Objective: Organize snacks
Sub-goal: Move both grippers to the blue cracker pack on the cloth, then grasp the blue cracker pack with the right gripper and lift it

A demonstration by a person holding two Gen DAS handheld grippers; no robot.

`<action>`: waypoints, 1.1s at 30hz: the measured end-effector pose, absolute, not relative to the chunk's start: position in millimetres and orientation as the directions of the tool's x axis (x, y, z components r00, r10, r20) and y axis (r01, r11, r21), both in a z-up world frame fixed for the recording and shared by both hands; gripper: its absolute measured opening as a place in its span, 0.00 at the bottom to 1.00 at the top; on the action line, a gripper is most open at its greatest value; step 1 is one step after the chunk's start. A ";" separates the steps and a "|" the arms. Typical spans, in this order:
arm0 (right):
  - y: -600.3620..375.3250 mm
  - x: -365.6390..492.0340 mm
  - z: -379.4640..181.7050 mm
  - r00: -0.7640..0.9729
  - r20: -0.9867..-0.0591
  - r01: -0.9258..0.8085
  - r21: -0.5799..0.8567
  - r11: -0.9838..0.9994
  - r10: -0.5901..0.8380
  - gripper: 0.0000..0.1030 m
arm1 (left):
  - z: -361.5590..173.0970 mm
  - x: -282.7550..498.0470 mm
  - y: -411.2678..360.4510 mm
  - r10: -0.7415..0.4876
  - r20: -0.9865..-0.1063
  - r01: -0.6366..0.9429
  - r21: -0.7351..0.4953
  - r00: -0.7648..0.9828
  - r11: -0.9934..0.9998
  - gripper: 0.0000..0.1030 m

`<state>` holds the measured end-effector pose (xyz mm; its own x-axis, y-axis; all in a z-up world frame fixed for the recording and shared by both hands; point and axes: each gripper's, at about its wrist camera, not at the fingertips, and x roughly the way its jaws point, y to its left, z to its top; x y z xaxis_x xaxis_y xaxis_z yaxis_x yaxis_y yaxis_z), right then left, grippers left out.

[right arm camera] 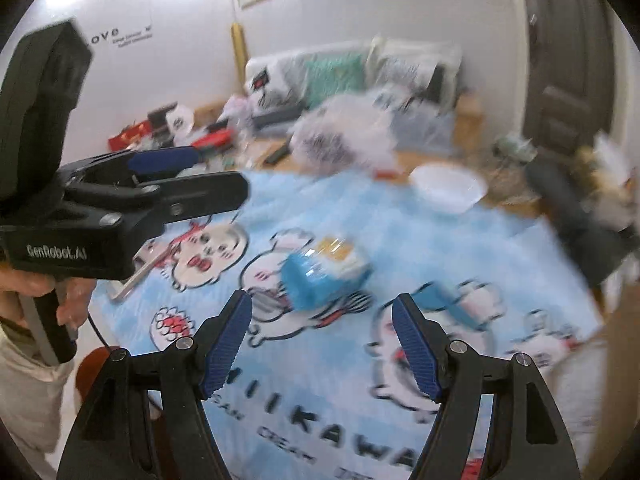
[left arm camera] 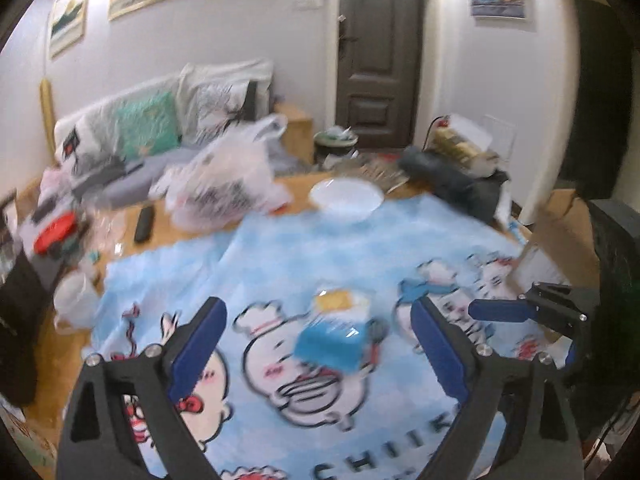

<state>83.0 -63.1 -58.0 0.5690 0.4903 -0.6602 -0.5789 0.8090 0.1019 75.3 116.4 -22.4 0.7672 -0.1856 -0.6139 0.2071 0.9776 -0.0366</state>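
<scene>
Spread over a wooden table (left arm camera: 288, 190): a pale blue cartoon cloth (left arm camera: 304, 248) lettered "CHIIKAWA" along its near edge, with "GenRobot.AI" legible on the body of the left gripper (right arm camera: 192, 184) in the right wrist view and "Love" on the far wall (right arm camera: 105, 36). Lying on the cloth between both tools, touching neither: a blue snack pack (left arm camera: 334, 334) with a yellow-and-white end, blurred, its long axis running from near-left to far-right, print unreadable. Left gripper (left arm camera: 320, 328) and right gripper (right arm camera: 322, 326) both spread apart and empty; a white bowl (left arm camera: 347, 197) beyond.
</scene>
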 end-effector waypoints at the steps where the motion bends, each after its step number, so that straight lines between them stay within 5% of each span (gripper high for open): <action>1: -55.9 90.6 -67.3 0.541 -0.676 -0.581 0.128 0.804 0.500 0.67 | -30.4 78.3 124.0 -0.192 -0.621 0.204 -0.053 0.760 0.978 0.89; 7: -22.9 141.2 -119.3 0.417 -0.746 -0.512 0.279 0.812 0.519 0.68 | -66.8 104.9 147.6 -0.237 -0.651 0.217 -0.112 0.721 0.970 0.89; 16: 2.2 193.1 -147.5 0.416 -0.770 -0.475 0.270 0.837 0.484 0.70 | -93.4 130.5 182.5 -0.274 -0.651 0.173 -0.217 0.708 0.961 0.89; 23: 32.6 220.8 -149.0 0.454 -0.787 -0.465 0.191 0.864 0.418 0.88 | -110.7 147.1 199.2 -0.276 -0.678 0.140 -0.249 0.681 0.958 0.89; 33: 60.3 221.9 -163.5 0.546 -0.808 -0.498 -0.100 0.862 0.222 0.87 | -108.9 145.4 200.4 -0.261 -0.677 0.118 -0.251 0.688 0.961 0.89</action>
